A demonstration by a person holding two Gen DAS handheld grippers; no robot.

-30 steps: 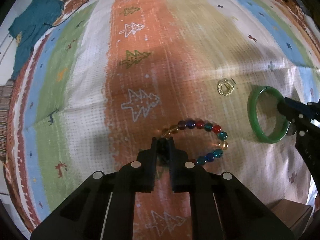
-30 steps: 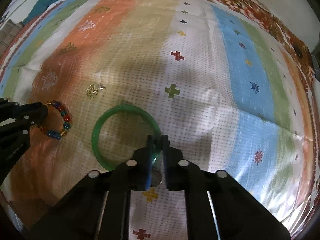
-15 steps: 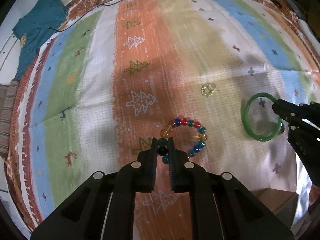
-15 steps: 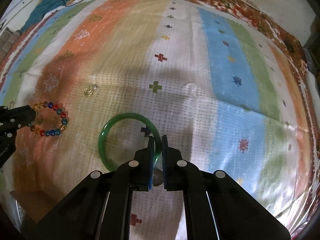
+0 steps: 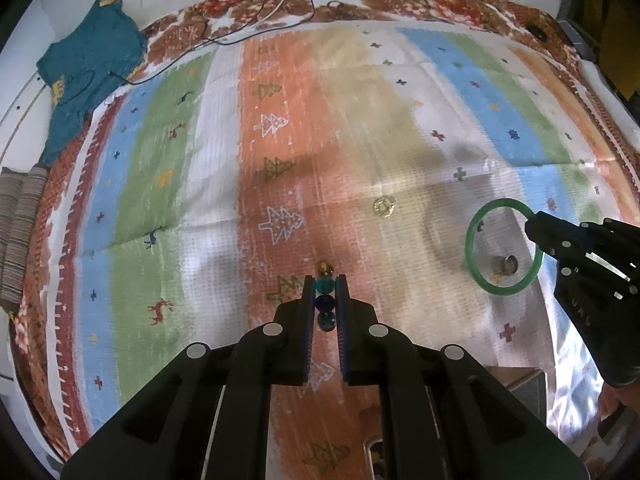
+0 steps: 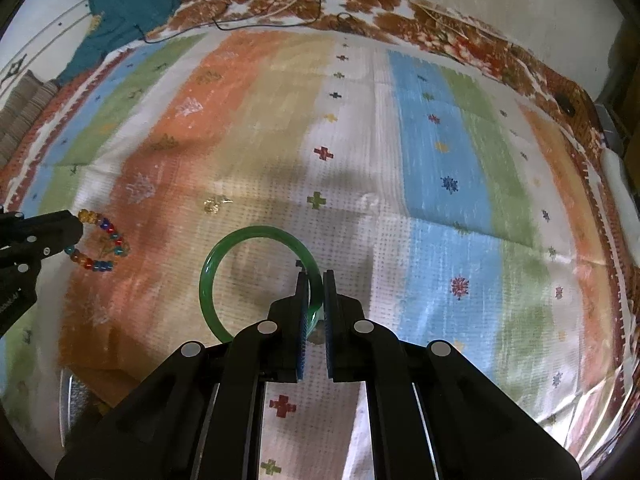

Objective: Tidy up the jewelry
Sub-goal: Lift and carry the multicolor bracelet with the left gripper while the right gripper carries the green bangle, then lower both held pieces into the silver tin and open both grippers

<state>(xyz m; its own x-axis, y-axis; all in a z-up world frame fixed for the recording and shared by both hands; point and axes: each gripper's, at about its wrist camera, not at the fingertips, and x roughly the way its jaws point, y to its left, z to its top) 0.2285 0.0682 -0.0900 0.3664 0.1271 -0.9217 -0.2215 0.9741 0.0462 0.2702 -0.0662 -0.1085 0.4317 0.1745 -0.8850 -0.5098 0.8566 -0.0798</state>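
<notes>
My left gripper (image 5: pixel 325 286) is shut on a bracelet of coloured beads (image 5: pixel 325 286) and holds it above the striped cloth; the right wrist view shows the bracelet (image 6: pixel 100 245) hanging as a loop from the left gripper (image 6: pixel 78 222). My right gripper (image 6: pixel 316 280) is shut on a green bangle (image 6: pixel 216 276) and holds it off the cloth; it shows in the left wrist view too (image 5: pixel 480 276), gripped by the right gripper (image 5: pixel 534 226). A small gold earring (image 5: pixel 383 206) lies on the cloth between them. A small silver ring (image 5: pixel 505 264) lies under the bangle.
The striped cloth (image 5: pixel 168 152) covers the whole surface. A teal garment (image 5: pixel 86 68) and thin cables (image 5: pixel 256 20) lie at the far left edge. A wooden box corner (image 5: pixel 516 388) shows at the lower right, with a brown box (image 6: pixel 100 376) in the right wrist view.
Both grippers have risen away from the cloth. The bead bracelet and the green bangle have come up with them, and the silver ring under the bangle has come into view.
</notes>
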